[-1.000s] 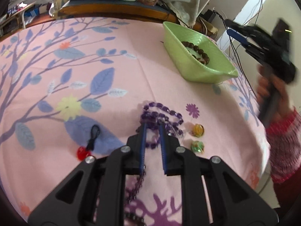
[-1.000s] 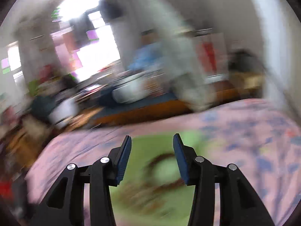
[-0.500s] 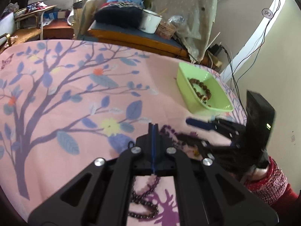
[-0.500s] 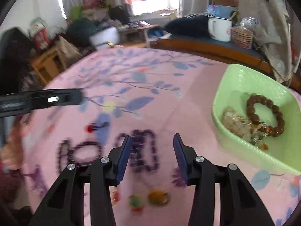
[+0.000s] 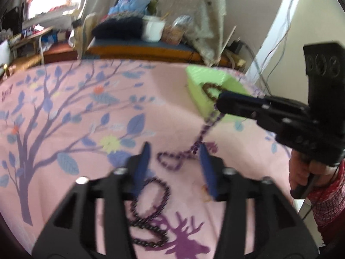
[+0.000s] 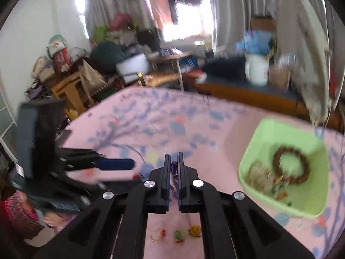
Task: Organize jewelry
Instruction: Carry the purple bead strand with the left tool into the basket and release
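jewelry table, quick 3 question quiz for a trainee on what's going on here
1. True or false: the right gripper is shut on the purple necklace.
2. What already lies in the green tray? A) a brown bead bracelet B) a watch C) nothing
3. Fill in: the left gripper is ____, with no jewelry between its fingers.

Key: 1 true; 2 A, the bracelet; 3 open. Part of the necklace hangs from the right gripper while its lower loop lies on the pink cloth, near a dark chain.
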Available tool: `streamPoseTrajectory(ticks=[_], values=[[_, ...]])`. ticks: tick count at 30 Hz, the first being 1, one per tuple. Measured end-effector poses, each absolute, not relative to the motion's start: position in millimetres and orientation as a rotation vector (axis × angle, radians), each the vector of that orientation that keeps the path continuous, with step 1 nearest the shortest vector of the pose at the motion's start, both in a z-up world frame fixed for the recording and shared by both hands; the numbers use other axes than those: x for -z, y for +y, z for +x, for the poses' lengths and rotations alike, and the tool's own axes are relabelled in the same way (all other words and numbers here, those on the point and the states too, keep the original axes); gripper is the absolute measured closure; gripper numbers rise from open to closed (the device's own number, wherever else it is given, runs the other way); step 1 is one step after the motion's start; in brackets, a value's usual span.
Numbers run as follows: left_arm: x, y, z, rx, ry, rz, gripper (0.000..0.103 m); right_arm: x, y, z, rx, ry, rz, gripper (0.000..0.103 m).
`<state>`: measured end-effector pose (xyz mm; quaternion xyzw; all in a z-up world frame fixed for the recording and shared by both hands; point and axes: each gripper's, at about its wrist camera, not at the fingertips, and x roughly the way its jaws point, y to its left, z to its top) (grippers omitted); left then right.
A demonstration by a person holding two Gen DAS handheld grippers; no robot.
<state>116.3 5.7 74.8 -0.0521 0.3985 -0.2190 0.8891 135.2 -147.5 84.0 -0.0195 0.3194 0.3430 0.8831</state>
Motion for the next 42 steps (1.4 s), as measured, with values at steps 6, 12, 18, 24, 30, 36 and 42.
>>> streamPoseTrajectory(ticks=[6, 12, 18, 24, 30, 36, 42], values=[[-94.3, -27.2, 112.1, 0.51, 0.747, -0.035, 0.042, -130.6, -152.2, 114.6, -0.733, 0.539, -0.042, 0.103], [-104.8, -46.5, 121.2, 0.561, 0.721, 0.017, 0.098, -171.0, -165.3, 101.9, -0.718, 0.419, -0.018, 0.103], [-154.8, -55.8, 143.3, 0.584, 0.658, -0.025, 0.098, -205.2, -191.2, 112.0, -0.663, 0.335, 0.015, 0.103], [-210.1, -83.3, 178.6, 0.621, 0.601, -0.07, 0.098, -237.5, -228.2, 133.1, -0.575, 0.257, 0.062, 0.103], [-198.7, -114.6, 212.0, 0.653, 0.651, -0.117, 0.098, -214.5, -263.2, 159.3, -0.511, 0.301, 0.114, 0.103], [-148.7, -139.6, 234.6, 0.671, 0.77, -0.098, 0.098, -148.8, -282.6, 184.3, -0.473, 0.436, 0.166, 0.103], [-92.1, -150.3, 247.8, 0.582, 0.959, -0.033, 0.092, -82.0, -288.7, 199.0, -0.467, 0.576, 0.261, 0.103]])
